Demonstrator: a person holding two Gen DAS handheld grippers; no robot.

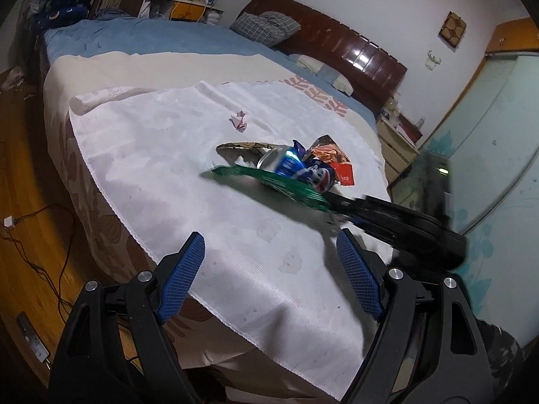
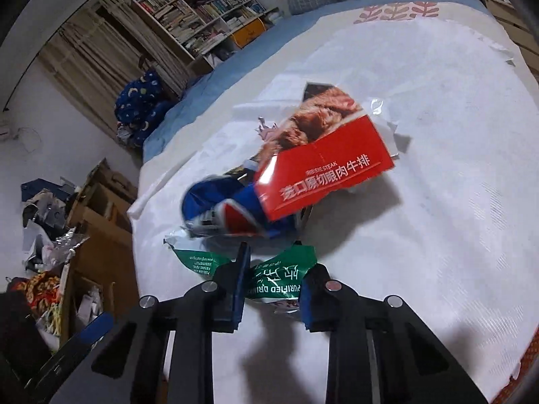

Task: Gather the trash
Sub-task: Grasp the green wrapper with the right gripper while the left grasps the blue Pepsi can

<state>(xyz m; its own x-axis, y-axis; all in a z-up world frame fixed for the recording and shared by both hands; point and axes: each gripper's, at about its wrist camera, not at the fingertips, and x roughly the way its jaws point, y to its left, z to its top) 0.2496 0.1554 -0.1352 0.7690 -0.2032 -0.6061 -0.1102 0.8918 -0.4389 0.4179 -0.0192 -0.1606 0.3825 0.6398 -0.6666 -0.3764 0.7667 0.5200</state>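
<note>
A pile of trash lies on a white cloth (image 1: 161, 155) spread over the bed. It holds a crushed blue Pepsi can (image 1: 296, 165), which also shows in the right wrist view (image 2: 222, 208). A red steak box (image 2: 320, 165) and a green wrapper (image 2: 279, 279) are there too. My right gripper (image 2: 276, 286) is shut on the green wrapper, which also shows in the left wrist view (image 1: 279, 181); the wrapper looks lifted. My left gripper (image 1: 269, 266) is open and empty, short of the pile. A small pink paper scrap (image 1: 238, 121) lies farther up the cloth.
The bed's near edge drops to a wooden floor (image 1: 20, 181) with cables on the left. A dark headboard (image 1: 337, 43) and pillow are at the far end. A nightstand (image 1: 397, 144) stands to the right. Cluttered cardboard boxes (image 2: 84, 235) stand beside the bed.
</note>
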